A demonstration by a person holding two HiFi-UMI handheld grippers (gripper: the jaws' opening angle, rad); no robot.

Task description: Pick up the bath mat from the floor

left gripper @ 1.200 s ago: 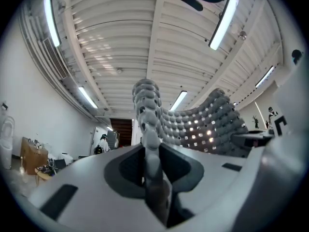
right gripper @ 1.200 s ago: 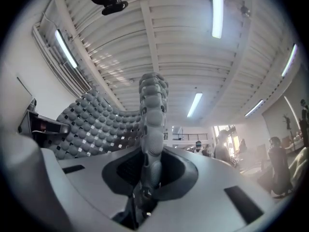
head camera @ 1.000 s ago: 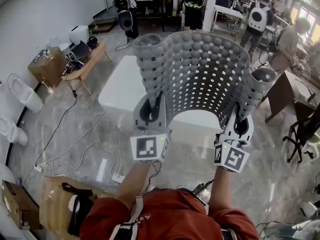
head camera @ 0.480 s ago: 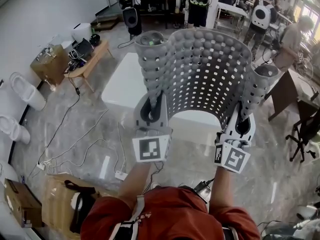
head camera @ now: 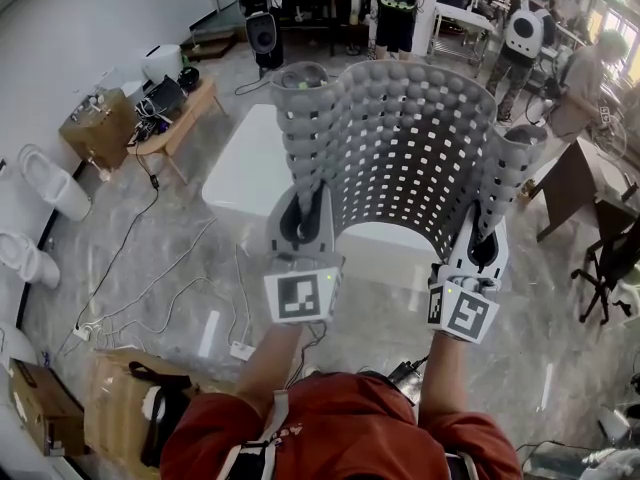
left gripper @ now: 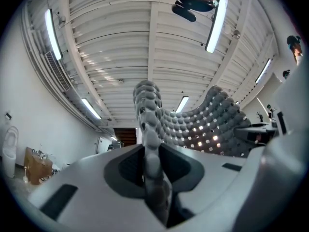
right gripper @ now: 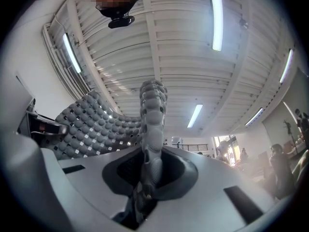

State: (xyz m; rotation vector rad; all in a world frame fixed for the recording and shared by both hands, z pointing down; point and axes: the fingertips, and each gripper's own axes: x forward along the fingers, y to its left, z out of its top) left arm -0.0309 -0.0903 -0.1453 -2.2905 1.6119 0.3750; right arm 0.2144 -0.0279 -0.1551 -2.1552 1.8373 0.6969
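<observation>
Grey and rubbery, the bath mat of round bumps and square holes (head camera: pixel 400 148) hung in the air above the pale marbled floor (head camera: pixel 150 268), bent into a tall U with its hollow side toward the person; each upright edge was pinched by one tool. The white plastic left gripper (head camera: pixel 300 223) had its jaws closed on the mat's left edge, and in the left gripper view that bumpy edge stood straight up out of the narrow gap between the pads, the rest of the sheet curving away to the right under the long white strip lights (left gripper: pixel 216 25) of the ribbed ceiling; the white plastic right gripper (head camera: pixel 483 248) was clamped the same way on the opposite edge, and in the right gripper view the sheet swept off to the left. Both tools pointed forward and somewhat upward, each with its black-and-white marker cube (head camera: pixel 300 295) toward the person's red top (head camera: pixel 330 428). Beneath the hanging mat lay a low white rectangular block (head camera: pixel 245 173); left of it stood a small wooden bench (head camera: pixel 175 123) loaded with gear; two white toilets (head camera: pixel 50 183) sat along the wall; a brown cardboard box (head camera: pixel 115 408) rested near the person's left side.
</observation>
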